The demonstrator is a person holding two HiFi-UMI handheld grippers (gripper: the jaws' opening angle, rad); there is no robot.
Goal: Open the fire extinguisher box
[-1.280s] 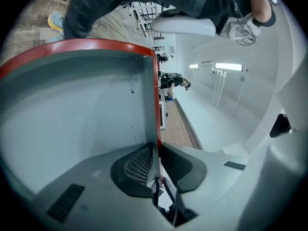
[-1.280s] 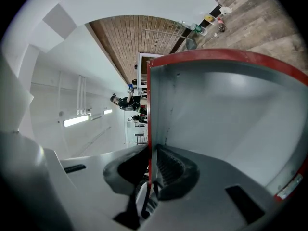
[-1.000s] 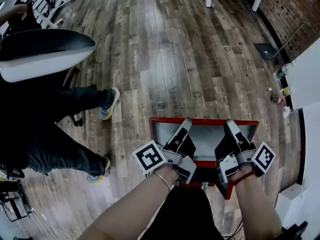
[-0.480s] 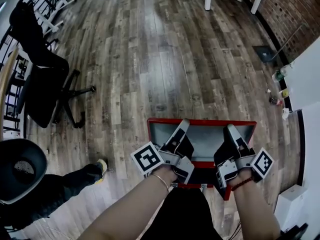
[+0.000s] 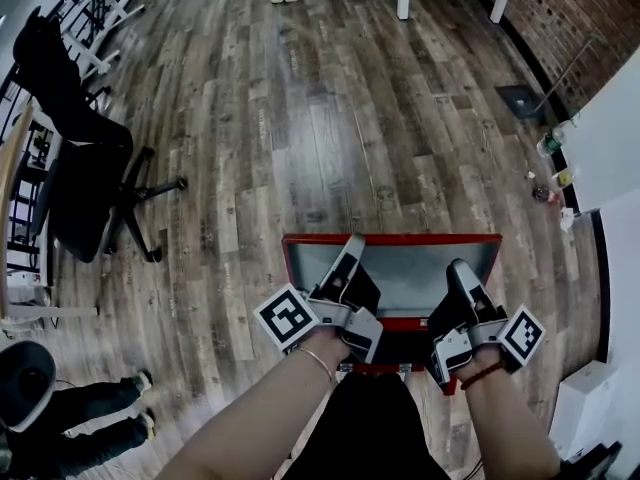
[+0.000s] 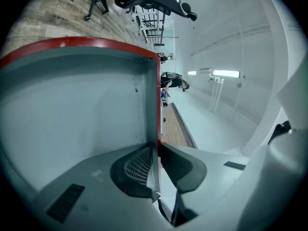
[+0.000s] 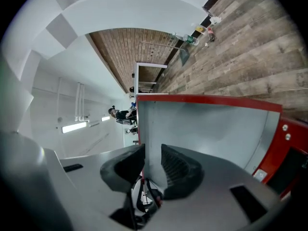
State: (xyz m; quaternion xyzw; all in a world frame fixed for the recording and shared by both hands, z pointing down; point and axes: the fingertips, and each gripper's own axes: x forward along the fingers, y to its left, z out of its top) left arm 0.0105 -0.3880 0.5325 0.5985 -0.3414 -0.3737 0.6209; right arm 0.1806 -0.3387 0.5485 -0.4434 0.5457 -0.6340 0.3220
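My left gripper (image 6: 156,150) pinches one edge of the swung-out box door (image 5: 420,273). My right gripper (image 7: 151,155) has just been opening, its jaws slack around the opposite edge. On that one thin pinch, the door could slip and swing shut.

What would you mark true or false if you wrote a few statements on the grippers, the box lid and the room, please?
1. The lid shows a grey face with a red rim. True.
2. The left gripper is clamped on the lid's edge. True.
3. The right gripper squeezes the lid firmly. False: its jaws have just been opening and stand apart, with the lid's edge loose between them.
4. The floor is carpeted. False: it is wooden planks.
5. A black office chair stands on the floor. True.
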